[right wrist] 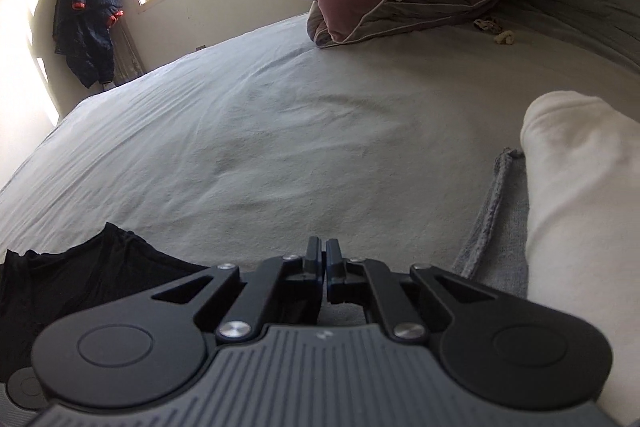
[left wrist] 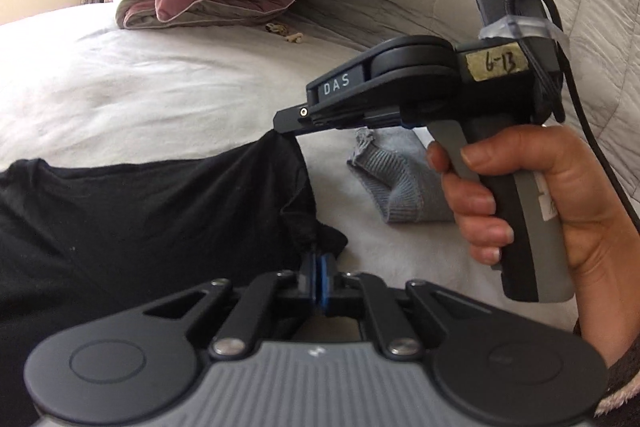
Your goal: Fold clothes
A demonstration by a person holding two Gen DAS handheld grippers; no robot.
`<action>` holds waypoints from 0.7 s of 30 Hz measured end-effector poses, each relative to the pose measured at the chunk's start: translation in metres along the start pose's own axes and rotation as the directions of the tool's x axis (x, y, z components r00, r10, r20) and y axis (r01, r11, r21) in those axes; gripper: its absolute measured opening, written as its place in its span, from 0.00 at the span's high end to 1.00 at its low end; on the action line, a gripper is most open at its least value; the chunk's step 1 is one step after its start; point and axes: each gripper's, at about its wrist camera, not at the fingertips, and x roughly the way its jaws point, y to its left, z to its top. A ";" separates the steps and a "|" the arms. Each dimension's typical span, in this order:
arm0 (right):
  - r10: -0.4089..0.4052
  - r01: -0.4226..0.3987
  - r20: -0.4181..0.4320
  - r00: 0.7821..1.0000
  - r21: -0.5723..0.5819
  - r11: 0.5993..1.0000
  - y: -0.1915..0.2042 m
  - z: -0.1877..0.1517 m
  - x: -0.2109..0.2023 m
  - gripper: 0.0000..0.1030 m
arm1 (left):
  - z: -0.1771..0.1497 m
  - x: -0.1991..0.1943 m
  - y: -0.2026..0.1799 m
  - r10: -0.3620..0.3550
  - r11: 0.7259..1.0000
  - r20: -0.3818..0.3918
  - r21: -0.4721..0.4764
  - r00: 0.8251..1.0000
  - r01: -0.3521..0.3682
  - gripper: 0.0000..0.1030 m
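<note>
In the left wrist view the black garment [left wrist: 132, 223] is lying across the left and middle of the frame on the pale bed sheet [left wrist: 168, 95], with one bunched corner rising toward the lower centre, where the left gripper [left wrist: 319, 267] is pinching it, blue pads squeezed together on the cloth. Further right and higher, the right gripper [left wrist: 286, 125] is reaching in from the right edge, carried by a hand [left wrist: 532, 203], and its narrow tip is nipping another corner of the same garment. Both tongs are therefore holding black fabric along the garment's right-hand edge, one above the other in the picture. To do this step well, the two corners are probably best lifted together and kept taut, so the edge is travelling as one straight line and landing square on the far side. A grey knitted piece [left wrist: 394, 183] is lying just right of the garment, apart from it. In the right wrist view the jaws are standing shut at bottom centre, the black garment showing only at lower left.
</note>
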 end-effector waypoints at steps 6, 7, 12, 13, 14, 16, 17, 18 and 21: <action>0.046 -0.046 -0.001 0.999 0.034 0.998 -0.003 -0.001 0.001 0.89 | 0.008 -0.020 0.008 0.006 0.999 0.027 0.046 1.000 -0.007 0.65; 0.057 -0.057 0.005 0.998 0.042 0.997 -0.004 0.000 -0.002 0.88 | 0.010 -0.026 0.012 0.028 0.998 0.037 0.052 0.999 -0.030 0.63; 0.105 -0.106 0.014 0.994 0.057 0.993 -0.006 0.004 -0.007 0.86 | 0.024 -0.049 0.051 0.230 0.973 0.088 0.008 0.969 -0.232 0.53; 0.104 -0.104 0.009 0.995 0.048 0.993 -0.004 0.004 -0.007 0.84 | 0.027 -0.052 0.061 0.283 0.959 0.098 0.002 0.954 -0.284 0.51; 0.102 -0.102 0.002 0.995 0.037 0.994 -0.002 0.004 -0.007 0.81 | 0.029 -0.054 0.070 0.335 0.942 0.106 -0.003 0.936 -0.336 0.49; 0.098 -0.098 -0.008 0.995 0.017 0.995 0.001 0.004 -0.006 0.61 | 0.035 -0.057 0.089 0.430 0.902 0.115 -0.014 0.895 -0.431 0.47; 0.095 -0.095 -0.010 0.995 0.009 0.995 0.002 0.004 -0.006 0.60 | 0.038 -0.057 0.100 0.471 0.881 0.113 -0.022 0.875 -0.472 0.45; 0.092 -0.092 -0.012 0.996 0.001 0.996 0.004 0.003 -0.006 0.60 | 0.040 -0.056 0.110 0.506 0.862 0.107 -0.031 0.856 -0.505 0.44; 0.076 -0.077 -0.022 0.997 -0.029 0.997 0.008 0.002 -0.004 0.60 | 0.044 -0.052 0.137 0.571 0.821 0.080 -0.066 0.817 -0.567 0.44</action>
